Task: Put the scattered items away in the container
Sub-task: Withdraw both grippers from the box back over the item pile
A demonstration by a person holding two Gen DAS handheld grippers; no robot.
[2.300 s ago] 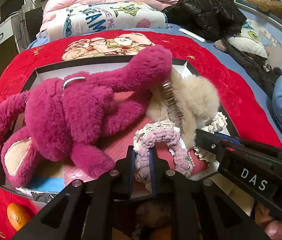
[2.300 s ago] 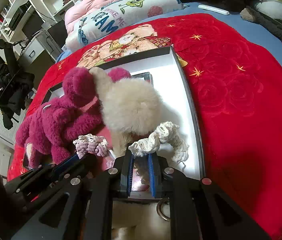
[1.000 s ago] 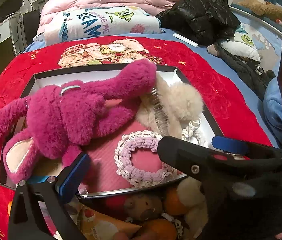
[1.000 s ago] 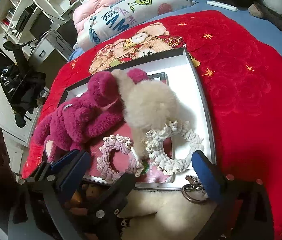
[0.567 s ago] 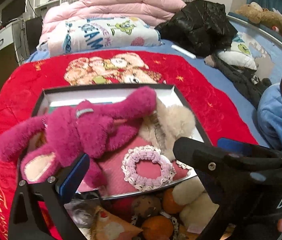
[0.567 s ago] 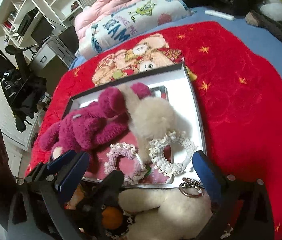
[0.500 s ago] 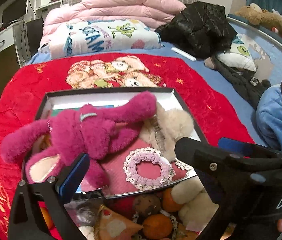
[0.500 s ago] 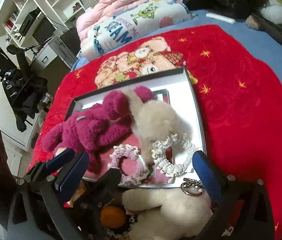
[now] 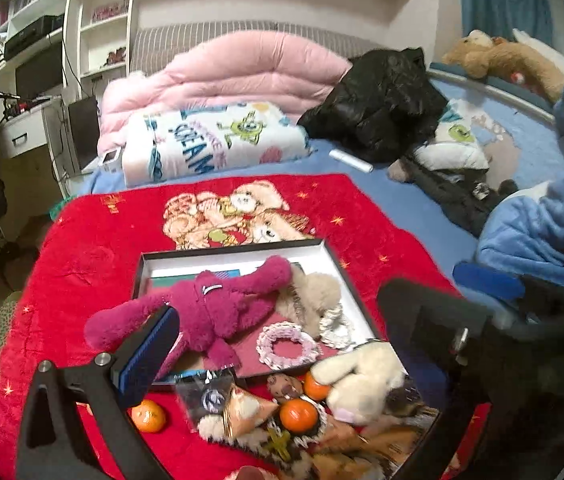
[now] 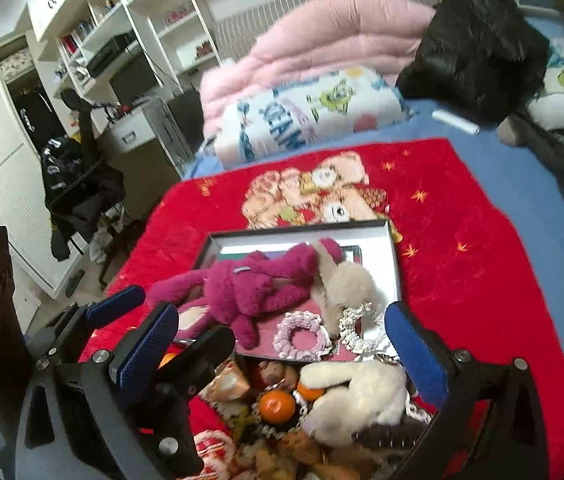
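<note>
Left black two-finger gripper with blue pads [image 9: 282, 360]: jaws spread wide, nothing between the fingers, held raised and pointing forward and downward. Right black two-finger gripper with blue pads [image 10: 282, 352]: jaws equally wide apart, nothing held, raised beside the left gripper, whose fingers cross its lower-left view.

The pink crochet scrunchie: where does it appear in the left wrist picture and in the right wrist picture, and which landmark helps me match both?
Left wrist view: the pink crochet scrunchie lies just below centre, in the near part of the box, right of the magenta plush.
Right wrist view: the scrunchie lies below centre, near the box's front edge, left of the white scrunchie.
Shared landmark: the magenta plush, lying across the box in both views.
</note>
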